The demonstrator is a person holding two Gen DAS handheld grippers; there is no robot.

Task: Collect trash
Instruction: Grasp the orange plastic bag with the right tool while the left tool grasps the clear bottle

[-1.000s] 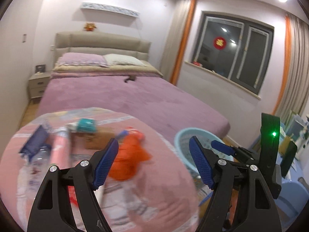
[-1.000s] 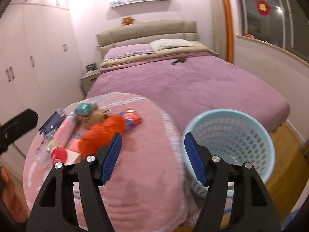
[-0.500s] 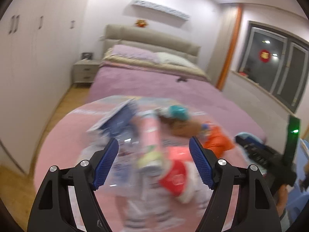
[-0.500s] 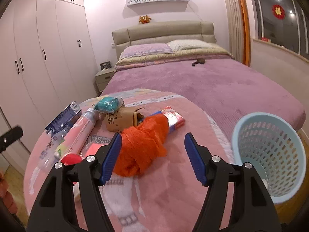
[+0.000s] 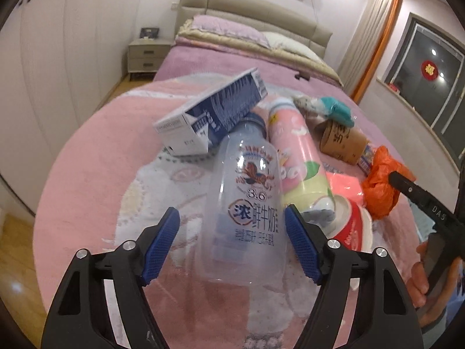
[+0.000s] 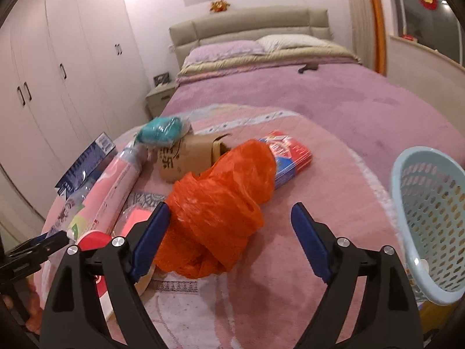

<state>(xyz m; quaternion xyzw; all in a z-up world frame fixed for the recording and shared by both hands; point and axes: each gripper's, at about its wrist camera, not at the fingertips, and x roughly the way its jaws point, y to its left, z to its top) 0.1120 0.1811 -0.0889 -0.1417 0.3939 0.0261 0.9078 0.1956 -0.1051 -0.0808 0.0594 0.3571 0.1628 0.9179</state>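
A heap of trash is being shown on a round surface covered with a pink cloth (image 5: 96, 157), at the foot of a bed with a purple cover (image 6: 334, 93). The left gripper (image 5: 232, 242) is being held over a clear plastic milk bottle (image 5: 247, 197) lying on its side; its 2 blue pads are standing wide on either side of the bottle's lower body, and a gap is being left at the left pad, while contact at the right pad cannot be settled from this view. A blue-and-white carton (image 5: 209, 113) is lying across the bottle's capped end. Just beside the bottle on the right, a pink-and-green bottle (image 5: 299, 160) is lying parallel to it, and a red-and-white paper cup (image 5: 351, 229) is lying at its near end. Beyond these, a brown paper cup (image 5: 343, 142) is lying on its side with a crumpled teal wrapper (image 5: 337, 109) against it.

The right gripper (image 6: 226, 242) has just been opening, and its fingers are now spread wide. A crumpled orange plastic bag (image 6: 221, 203) is sitting between them, nearer the left pad, but is not being pinched. A red-and-blue packet (image 6: 287, 157) is partly tucked under the bag's far end. A pale blue perforated basket (image 6: 418, 203) is standing just beside the covered surface, at the right edge of the right wrist view.
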